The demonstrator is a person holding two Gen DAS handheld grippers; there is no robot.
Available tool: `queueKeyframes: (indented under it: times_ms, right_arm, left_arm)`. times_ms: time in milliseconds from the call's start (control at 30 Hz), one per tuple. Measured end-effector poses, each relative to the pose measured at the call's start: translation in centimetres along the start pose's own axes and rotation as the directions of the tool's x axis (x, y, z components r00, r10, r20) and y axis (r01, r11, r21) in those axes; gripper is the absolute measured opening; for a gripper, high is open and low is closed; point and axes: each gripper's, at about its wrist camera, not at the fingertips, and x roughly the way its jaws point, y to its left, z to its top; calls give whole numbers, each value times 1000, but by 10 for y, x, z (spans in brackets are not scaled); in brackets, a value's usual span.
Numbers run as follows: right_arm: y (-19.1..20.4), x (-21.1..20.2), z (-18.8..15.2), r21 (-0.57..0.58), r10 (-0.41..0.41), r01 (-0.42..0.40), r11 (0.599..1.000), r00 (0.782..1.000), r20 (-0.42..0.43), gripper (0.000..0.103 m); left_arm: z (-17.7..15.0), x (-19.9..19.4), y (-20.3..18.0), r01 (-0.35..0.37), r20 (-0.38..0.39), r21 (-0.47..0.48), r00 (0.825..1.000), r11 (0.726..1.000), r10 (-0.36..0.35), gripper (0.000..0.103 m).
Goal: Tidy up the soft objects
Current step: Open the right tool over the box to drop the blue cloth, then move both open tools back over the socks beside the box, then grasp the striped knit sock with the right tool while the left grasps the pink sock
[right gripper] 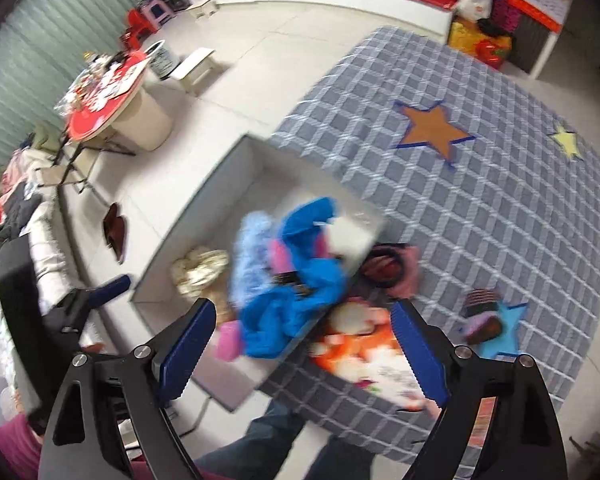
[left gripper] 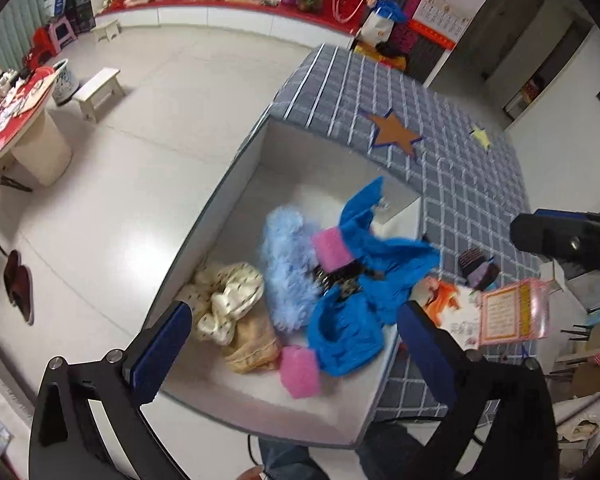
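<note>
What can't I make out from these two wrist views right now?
- Dark item under the blue garment in the white box: left wrist view, mostly covered by fabric.
- Orange and white things beside the box: right wrist view, smeared by motion blur.
- Pink booklet: left wrist view, print too small.
- Striped item on the mat: blurred.

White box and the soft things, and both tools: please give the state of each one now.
White box: open top, partly filled.
Blue garment: crumpled in the box.
Fluffy light-blue item: inside.
Cream cloth: bunched inside.
Left tool: open, empty.
Right tool: open, empty.
</note>
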Motion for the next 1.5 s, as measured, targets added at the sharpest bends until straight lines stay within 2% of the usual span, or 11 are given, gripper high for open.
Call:
queueKeyframes:
  times_ms: [300, 567, 667, 800, 967, 1133, 1233, 1267, 1300, 1367, 1500]
  right_arm:
    - [-118, -13, 4, 234, -51, 58, 971, 998, -38, 90]
    - [-190, 29, -5, 324, -26, 94, 941, 978, -208, 90]
    - [-207, 52, -7, 335, 8, 87, 938, 962, -271, 90]
    - [-230, 88, -7, 350, 81, 50, 935, 934, -349, 90]
    - [-250, 128, -7, 372, 155, 16, 928, 892, -425, 90]
    - [-258, 167, -8, 380, 241, -41, 924, 834, -496, 90]
    - [-257, 181, -12, 376, 267, -63, 925, 812, -520, 90]
    - [-255, 185, -14, 374, 281, -78, 924, 801, -528, 85]
    - [-255, 188, -16, 374, 291, -88, 923, 797, -530, 63]
    - [-255, 191, -20, 382, 301, -90, 920, 787, -539, 44]
    - [-268, 184, -26, 417, 342, -127, 900, 799, -495, 43]
  left_arm:
    - [18, 11, -46, 44, -34, 129, 999, 991, -40, 103]
    - [42, 33, -122, 35, -77, 371, 997, 928, -7, 103]
    - [51, 48, -152, 18, -98, 499, 995, 866, 36, 103]
    - [63, 73, -190, -9, -95, 664, 991, 748, 96, 103]
    - [73, 109, -215, 2, -141, 746, 978, 666, 154, 103]
    - [69, 152, -233, 30, -200, 825, 949, 565, 242, 103]
    - [66, 167, -238, 33, -211, 848, 937, 529, 280, 103]
    - [66, 172, -239, 40, -220, 851, 932, 524, 286, 103]
    - [66, 177, -241, 48, -232, 853, 927, 520, 294, 103]
    - [65, 185, -244, 62, -252, 855, 918, 514, 307, 103]
    - [61, 202, -256, 106, -285, 877, 900, 469, 330, 103]
